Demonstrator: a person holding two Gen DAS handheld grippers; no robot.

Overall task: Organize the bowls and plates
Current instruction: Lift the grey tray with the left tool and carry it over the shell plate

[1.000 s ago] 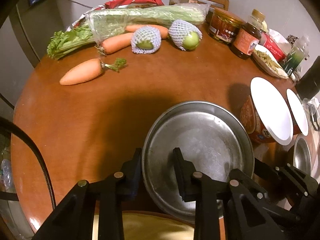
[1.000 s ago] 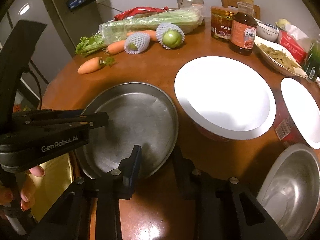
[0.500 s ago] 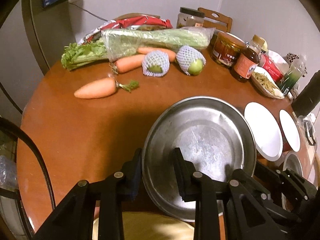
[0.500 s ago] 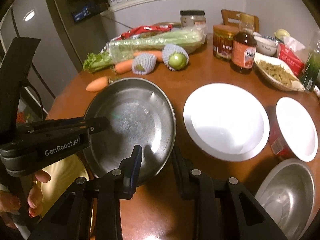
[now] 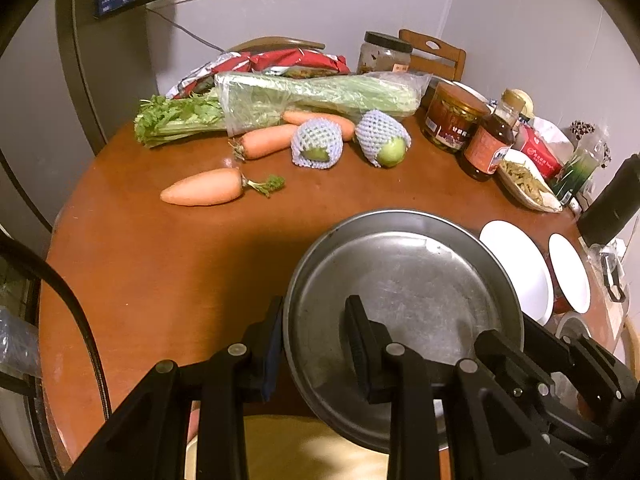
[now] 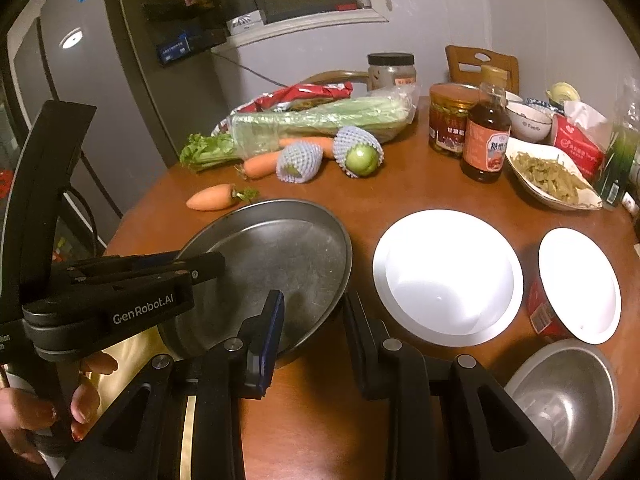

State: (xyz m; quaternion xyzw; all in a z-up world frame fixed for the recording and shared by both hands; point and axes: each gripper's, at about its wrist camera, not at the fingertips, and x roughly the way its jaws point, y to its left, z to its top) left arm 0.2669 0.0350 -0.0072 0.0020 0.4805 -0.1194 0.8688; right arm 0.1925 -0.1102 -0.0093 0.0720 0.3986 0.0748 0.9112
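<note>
Round and brown, the tabletop (image 5: pixel 168 264) now sits farther below me than a second ago. Both my claws have raised the steel plate (image 5: pixel 404 300) off it, tilted, at lower centre of the left view. My left claw (image 5: pixel 316 344) pinches its near rim; my right claw (image 6: pixel 314 328) pinches the opposite edge. At right, two white bowls (image 6: pixel 448 276) are empty, as is the steel bowl (image 6: pixel 568 400) at lower right.
</note>
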